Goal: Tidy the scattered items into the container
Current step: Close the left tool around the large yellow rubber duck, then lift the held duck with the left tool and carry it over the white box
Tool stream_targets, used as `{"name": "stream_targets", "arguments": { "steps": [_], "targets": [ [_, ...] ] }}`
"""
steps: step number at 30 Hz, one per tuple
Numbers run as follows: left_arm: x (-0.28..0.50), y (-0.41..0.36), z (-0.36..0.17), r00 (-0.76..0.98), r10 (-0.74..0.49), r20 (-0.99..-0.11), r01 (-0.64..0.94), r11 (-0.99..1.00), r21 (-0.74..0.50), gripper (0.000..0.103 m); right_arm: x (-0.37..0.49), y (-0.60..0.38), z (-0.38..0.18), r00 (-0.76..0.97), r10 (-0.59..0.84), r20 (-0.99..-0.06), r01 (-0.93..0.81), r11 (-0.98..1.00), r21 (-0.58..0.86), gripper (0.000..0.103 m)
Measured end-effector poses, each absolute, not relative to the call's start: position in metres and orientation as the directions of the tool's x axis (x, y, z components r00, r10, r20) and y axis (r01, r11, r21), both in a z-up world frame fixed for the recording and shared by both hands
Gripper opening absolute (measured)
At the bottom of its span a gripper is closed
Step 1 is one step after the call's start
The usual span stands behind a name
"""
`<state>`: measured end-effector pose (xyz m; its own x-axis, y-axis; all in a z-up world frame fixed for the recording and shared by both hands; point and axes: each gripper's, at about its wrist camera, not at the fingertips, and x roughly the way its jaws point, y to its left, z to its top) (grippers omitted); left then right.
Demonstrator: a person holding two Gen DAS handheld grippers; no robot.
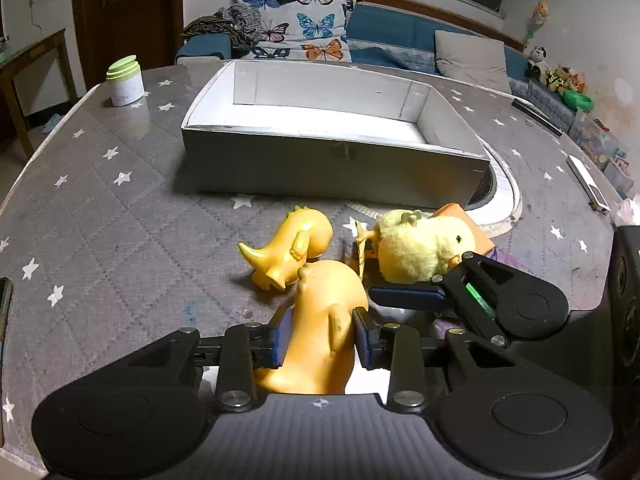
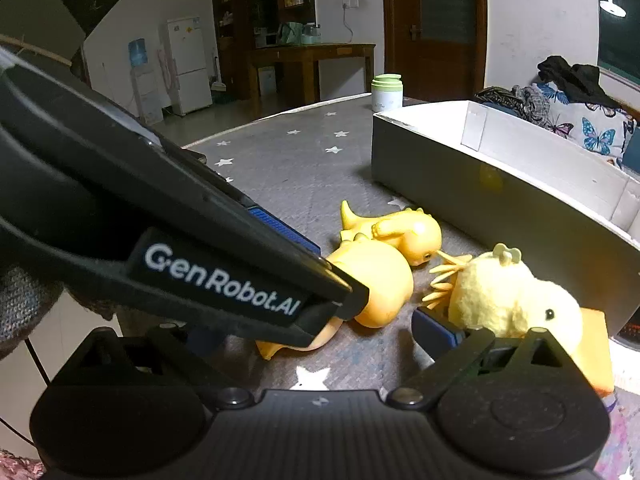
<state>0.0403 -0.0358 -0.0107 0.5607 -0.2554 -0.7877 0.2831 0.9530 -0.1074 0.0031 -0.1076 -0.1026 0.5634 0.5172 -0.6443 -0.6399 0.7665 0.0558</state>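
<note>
My left gripper [image 1: 320, 334] is shut on a yellow-orange rubber dinosaur [image 1: 326, 320], its blue pads pressed on both flanks; the toy still rests on the table. This dinosaur also shows in the right wrist view [image 2: 376, 280]. A second, smaller yellow dinosaur [image 1: 290, 246] lies on its side just beyond it. A fluffy yellow chick [image 1: 420, 246] lies to the right on an orange block [image 1: 476, 232]. My right gripper [image 2: 332, 330] is open beside the chick [image 2: 512, 296], one blue finger [image 2: 436, 332] at its near side. The grey cardboard box [image 1: 332, 160] stands open behind the toys.
A white jar with a green lid [image 1: 125, 81] stands at the table's far left. A white round mat [image 1: 506, 196] lies under the box's right corner. A white remote-like item [image 1: 588, 182] lies at the right edge. A sofa with pillows is behind the table.
</note>
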Motion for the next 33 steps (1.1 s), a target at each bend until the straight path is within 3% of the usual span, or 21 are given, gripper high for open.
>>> {"name": "stream_targets", "arguments": {
  "steps": [11,21,27,33],
  "targets": [
    [0.038,-0.03,-0.006,0.559,-0.273,-0.783,0.275,0.952,-0.135,0.033,0.002,-0.101,-0.101,0.582,0.51,-0.634,-0.639,0.768,0.031,0.088],
    [0.047,-0.05,0.039,0.61,-0.318,-0.726,0.341,0.932,-0.121,0.033,-0.002,-0.117,-0.072,0.659,0.492,-0.569,-0.605,0.796,-0.011,0.088],
    [0.087,-0.079,0.072,0.629,-0.373,-0.682,0.407,0.906,-0.12,0.033,0.023,-0.145,-0.039,0.725,0.456,-0.517,-0.558,0.828,-0.051,0.088],
    [0.155,-0.104,0.075,0.559,-0.45,-0.697,0.439,0.873,-0.212,0.033,0.07,-0.175,-0.025,0.735,0.414,-0.537,-0.531,0.844,-0.076,0.088]
  ]
}}
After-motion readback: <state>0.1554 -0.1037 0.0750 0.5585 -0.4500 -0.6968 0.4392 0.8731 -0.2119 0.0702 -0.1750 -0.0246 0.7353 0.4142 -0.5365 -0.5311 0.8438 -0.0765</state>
